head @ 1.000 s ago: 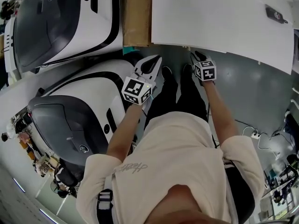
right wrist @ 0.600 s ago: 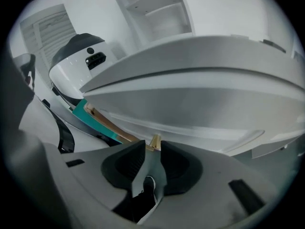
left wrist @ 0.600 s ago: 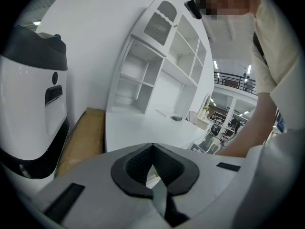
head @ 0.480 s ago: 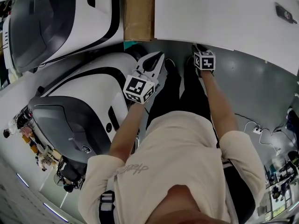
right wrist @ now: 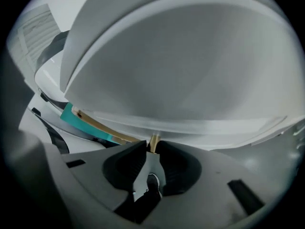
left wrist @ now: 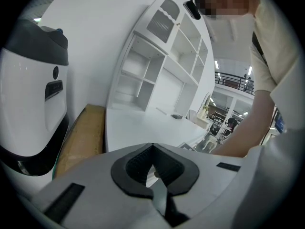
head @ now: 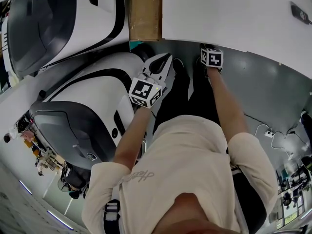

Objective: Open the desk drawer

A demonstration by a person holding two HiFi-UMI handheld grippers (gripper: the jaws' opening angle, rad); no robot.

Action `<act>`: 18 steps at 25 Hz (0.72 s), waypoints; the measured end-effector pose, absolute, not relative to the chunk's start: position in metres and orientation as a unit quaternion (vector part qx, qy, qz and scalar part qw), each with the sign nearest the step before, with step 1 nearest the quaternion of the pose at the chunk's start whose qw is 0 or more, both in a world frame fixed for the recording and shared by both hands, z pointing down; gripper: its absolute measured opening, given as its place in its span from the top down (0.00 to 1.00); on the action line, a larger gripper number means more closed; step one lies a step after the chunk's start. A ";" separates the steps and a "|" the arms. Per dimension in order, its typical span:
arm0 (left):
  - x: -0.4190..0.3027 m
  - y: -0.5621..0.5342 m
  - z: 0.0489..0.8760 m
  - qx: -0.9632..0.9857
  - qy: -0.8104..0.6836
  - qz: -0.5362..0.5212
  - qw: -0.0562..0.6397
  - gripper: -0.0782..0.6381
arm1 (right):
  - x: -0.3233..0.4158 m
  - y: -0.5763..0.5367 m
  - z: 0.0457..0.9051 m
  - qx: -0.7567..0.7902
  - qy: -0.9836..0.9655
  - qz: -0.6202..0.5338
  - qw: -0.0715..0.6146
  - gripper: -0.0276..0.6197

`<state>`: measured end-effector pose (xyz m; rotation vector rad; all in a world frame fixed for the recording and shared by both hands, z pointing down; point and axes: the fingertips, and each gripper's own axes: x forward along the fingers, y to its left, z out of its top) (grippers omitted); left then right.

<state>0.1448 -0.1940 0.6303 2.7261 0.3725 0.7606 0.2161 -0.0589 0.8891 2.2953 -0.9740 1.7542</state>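
Against the bench (head: pixel 234 13) edge, upper right in the head view, the right gripper (right wrist: pixel 153 146) has moved closer (jaws just narrowing, nothing gripped); left gripper (left wrist: pixel 152 147) tips together, empty; drawer not discernible.

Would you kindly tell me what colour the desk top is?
White, plain with no pattern; the desk top shows best in the head view.

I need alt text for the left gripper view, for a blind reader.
The left gripper, jaws shut and empty, points across a white desk with a white shelf unit; a cardboard box and a white-and-black machine stand at left.
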 end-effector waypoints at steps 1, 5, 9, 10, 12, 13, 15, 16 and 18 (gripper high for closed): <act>0.144 -0.195 0.631 0.945 0.129 0.265 0.143 0.89 | 0.216 -0.059 0.890 0.752 -0.314 0.578 0.040 0.82; 0.142 -0.197 0.634 0.944 0.127 0.267 0.144 0.89 | 0.216 -0.060 0.890 0.751 -0.310 0.581 0.047 0.82; 0.140 -0.198 0.634 0.944 0.127 0.267 0.146 0.89 | 0.216 -0.059 0.893 0.750 -0.315 0.579 0.050 0.82; 0.139 -0.199 0.634 0.944 0.127 0.267 0.145 0.89 | 0.216 -0.060 0.893 0.750 -0.317 0.578 0.049 0.82; 0.136 -0.199 0.634 0.944 0.128 0.269 0.144 0.89 | 0.216 -0.061 0.892 0.750 -0.319 0.577 0.049 0.82; 0.135 -0.198 0.634 0.943 0.128 0.270 0.144 0.89 | 0.216 -0.061 0.891 0.750 -0.318 0.578 0.049 0.82; 0.132 -0.196 0.633 0.943 0.130 0.271 0.146 0.89 | 0.215 -0.060 0.890 0.749 -0.316 0.581 0.051 0.82; 0.131 -0.196 0.632 0.943 0.130 0.271 0.146 0.89 | 0.215 -0.059 0.890 0.748 -0.316 0.582 0.052 0.82; 0.129 -0.195 0.631 0.942 0.132 0.271 0.145 0.89 | 0.213 -0.059 0.890 0.746 -0.317 0.583 0.051 0.82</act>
